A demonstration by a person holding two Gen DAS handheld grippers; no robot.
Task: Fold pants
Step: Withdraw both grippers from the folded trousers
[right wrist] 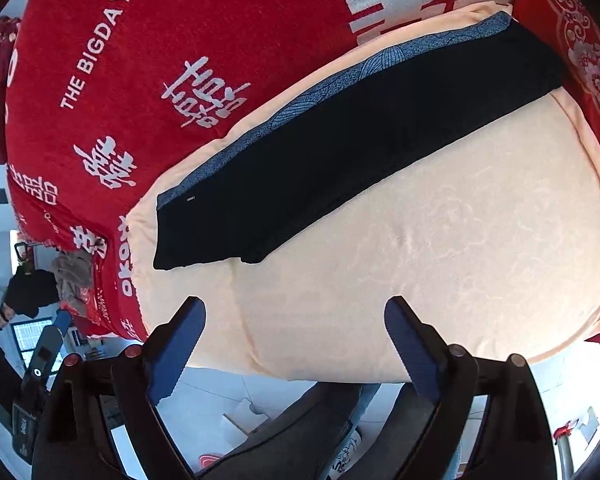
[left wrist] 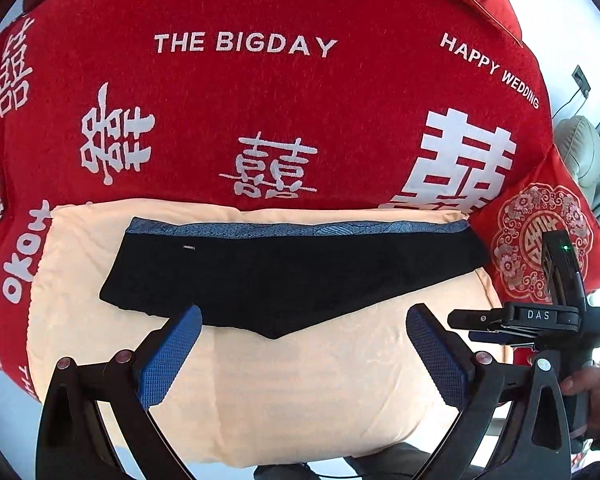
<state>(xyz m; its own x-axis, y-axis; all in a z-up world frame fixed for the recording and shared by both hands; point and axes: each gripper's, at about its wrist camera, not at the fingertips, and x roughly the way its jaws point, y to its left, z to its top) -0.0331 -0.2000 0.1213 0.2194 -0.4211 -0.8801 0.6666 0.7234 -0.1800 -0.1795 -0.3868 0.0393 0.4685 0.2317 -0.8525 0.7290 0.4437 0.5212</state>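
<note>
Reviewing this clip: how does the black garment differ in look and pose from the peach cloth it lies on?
The black garment is dark with a grey-blue patterned band along its far edge; the peach cloth is pale with a faint embossed pattern. The garment is smaller and covers only the far part of the cloth, which stretches past it on all sides. The garment's near edge dips to a point; the cloth's near edge hangs off the bed. Both lie flat, untouched by either gripper.
</note>
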